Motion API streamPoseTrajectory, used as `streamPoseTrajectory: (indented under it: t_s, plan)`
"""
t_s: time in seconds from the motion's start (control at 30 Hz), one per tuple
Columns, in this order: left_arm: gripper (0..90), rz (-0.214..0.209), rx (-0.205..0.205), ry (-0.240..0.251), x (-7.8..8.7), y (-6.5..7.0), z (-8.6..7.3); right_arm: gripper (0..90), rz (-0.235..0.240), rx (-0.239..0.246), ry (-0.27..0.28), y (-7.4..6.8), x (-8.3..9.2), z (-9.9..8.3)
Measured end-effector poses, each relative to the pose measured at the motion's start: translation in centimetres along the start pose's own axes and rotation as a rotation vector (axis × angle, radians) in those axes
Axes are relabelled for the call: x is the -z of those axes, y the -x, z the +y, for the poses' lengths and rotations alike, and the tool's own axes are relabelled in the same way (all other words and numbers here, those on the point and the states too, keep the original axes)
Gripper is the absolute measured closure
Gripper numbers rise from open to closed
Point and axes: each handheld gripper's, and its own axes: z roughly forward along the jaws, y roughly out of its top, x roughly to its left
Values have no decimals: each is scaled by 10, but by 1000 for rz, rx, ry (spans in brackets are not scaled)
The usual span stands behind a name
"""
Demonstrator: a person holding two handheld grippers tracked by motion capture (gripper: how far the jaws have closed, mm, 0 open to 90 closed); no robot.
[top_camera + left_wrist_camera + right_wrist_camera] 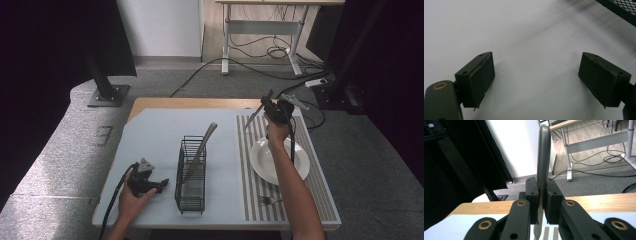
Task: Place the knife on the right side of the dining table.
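Note:
My right gripper (270, 107) is raised over the far end of the striped placemat (254, 187), shut on a table knife (252, 119) that slants down to the left. In the right gripper view the jaws (542, 187) clamp the knife (543, 152) edge-on, its rounded end pointing up. My left gripper (162, 184) rests low on the white table cover, left of a black wire basket (191, 195). Its pads (482, 80) stand wide apart over the bare cover, and the gripper (536, 77) is open. Another knife (202, 145) leans inside the basket.
A white plate (265, 162) lies on the placemat under my right forearm, with a fork (270, 201) near the mat's front edge. The basket's corner (621, 8) is close ahead of the left gripper. Beyond the table are a black stand, cables and a desk frame.

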Motion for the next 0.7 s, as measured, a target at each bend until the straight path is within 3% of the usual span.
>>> streamPoseTrajectory:
  t_s: [0.4, 0.7]
  plan:
    - [130, 0, 0, 0, 0, 0, 0, 830, -15, -20, -20, 10, -5, -5]
    - [130, 0, 0, 0, 0, 0, 0, 807, -52, -60, -39, 31, -4, -6]
